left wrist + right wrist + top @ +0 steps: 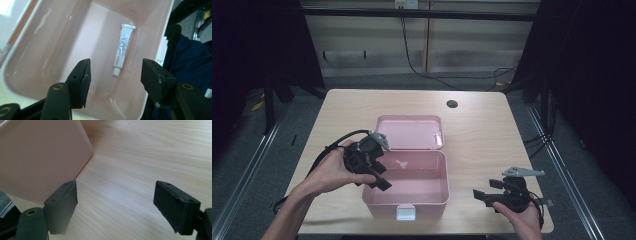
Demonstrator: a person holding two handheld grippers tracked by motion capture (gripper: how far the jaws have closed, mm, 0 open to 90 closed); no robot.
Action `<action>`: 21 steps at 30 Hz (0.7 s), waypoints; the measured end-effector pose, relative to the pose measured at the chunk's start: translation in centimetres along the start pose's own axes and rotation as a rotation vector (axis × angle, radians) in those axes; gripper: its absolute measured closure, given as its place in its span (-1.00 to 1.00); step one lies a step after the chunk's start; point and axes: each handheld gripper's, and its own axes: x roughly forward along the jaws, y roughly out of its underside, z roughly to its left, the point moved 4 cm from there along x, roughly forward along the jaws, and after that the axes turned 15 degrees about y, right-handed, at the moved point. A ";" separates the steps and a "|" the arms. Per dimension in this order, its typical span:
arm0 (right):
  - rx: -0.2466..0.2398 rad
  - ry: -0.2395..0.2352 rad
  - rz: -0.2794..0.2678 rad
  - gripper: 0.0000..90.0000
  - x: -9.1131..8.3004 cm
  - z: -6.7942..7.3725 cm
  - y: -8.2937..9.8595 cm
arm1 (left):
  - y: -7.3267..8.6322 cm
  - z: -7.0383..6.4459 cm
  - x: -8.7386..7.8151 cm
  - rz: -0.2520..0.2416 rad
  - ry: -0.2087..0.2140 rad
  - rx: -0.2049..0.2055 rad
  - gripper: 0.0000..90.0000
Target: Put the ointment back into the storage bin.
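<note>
The left claw (379, 177) hangs over the near-left edge of the open pink box (432, 200), jaws spread wide and holding nothing. A small white tube (122, 48) lies flat on the box floor ahead of it. To take it cleanly, I'd lower straight down and straddle the tube across its width. Off to the right, the right claw (480, 196) rests low over the counter (482, 130), wide open and empty.

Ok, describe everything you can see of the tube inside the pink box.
The tube is small and white with red and grey print too blurred to read. It has a flat crimped end and a white cap at the other. It lies flat on the floor of the open pink box, near one wall. The open left gripper hangs above, not touching it.
</note>
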 end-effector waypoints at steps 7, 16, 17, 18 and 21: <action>0.001 -0.001 0.002 -0.58 0.0 0.0 0.0 | 1.5 0.0 -1.1 -0.019 0.000 -0.013 -0.08; -0.001 -0.001 0.003 -0.58 0.0 0.0 0.0 | 3.6 0.0 -2.9 -0.063 -0.014 -0.016 -0.08; 0.002 0.000 0.003 -0.58 0.0 0.0 0.0 | 4.2 0.1 -3.1 -0.100 -0.012 -0.035 -0.08; 0.002 0.000 0.003 -0.58 0.0 0.0 0.0 | 4.2 0.1 -3.1 -0.100 -0.012 -0.035 -0.08; 0.000 0.000 0.004 -0.58 0.1 0.0 0.0 | 5.0 0.2 -3.4 -0.155 -0.007 -0.045 -0.08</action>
